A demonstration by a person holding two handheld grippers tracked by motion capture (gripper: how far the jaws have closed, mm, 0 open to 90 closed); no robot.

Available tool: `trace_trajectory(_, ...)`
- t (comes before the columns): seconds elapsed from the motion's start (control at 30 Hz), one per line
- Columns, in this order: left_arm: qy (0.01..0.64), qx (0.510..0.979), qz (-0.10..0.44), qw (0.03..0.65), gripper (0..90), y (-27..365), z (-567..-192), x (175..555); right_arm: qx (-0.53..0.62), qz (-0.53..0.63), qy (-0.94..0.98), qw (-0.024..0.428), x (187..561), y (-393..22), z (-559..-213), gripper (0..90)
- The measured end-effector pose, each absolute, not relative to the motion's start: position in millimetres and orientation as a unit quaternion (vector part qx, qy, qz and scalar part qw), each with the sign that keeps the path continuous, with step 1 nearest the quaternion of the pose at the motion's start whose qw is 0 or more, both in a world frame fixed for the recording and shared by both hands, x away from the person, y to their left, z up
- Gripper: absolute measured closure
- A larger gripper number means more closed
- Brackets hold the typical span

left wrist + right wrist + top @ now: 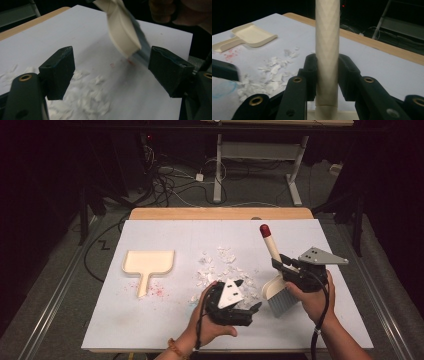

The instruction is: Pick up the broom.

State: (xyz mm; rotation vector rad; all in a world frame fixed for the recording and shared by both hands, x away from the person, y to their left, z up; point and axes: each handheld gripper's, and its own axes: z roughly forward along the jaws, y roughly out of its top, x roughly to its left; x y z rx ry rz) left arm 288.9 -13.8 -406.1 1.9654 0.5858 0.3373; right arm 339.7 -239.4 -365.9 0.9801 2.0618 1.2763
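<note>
Clamping right gripper [325,75] on faceted cream brush handle [327,37] | left gripper [110,75] apart, empty | flaky white scraps [220,267]

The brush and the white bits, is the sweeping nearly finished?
Not nearly. Done: the right gripper is shut on the brush handle, bristles near the table. In hand: the left gripper, jaws open and empty, hovers over the white scraps. Left: the scraps lie scattered mid-table, and the dustpan sits empty and apart at the left, with red specks by its handle. Sweeping and pan pickup remain.
</note>
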Motion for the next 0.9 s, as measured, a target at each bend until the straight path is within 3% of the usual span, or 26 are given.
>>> trace_trajectory(0.23, 0.273, 0.804, 0.107, 0.518, 28.8, -31, -417, 300, 0.334, 0.497, 0.757, 0.262, 321, -221, -362, 71.5)
trace_trajectory(0.57, 0.246, 0.8, 0.079, 0.542, 56.4, -19, -415, 302, 0.301, 0.52, 0.75, 0.275, 306, -211, -356, 71.3)
trace_trajectory(0.8, 0.232, 0.809, 0.1, 0.531, 61.8, -5, -405, 304, 0.295, 0.537, 0.743, 0.268, 302, -218, -350, 69.8)
trace_trajectory(0.9, 0.211, 0.82, 0.111, 0.521, 64.3, 10, -396, 306, 0.279, 0.552, 0.747, 0.245, 300, -226, -347, 67.6)
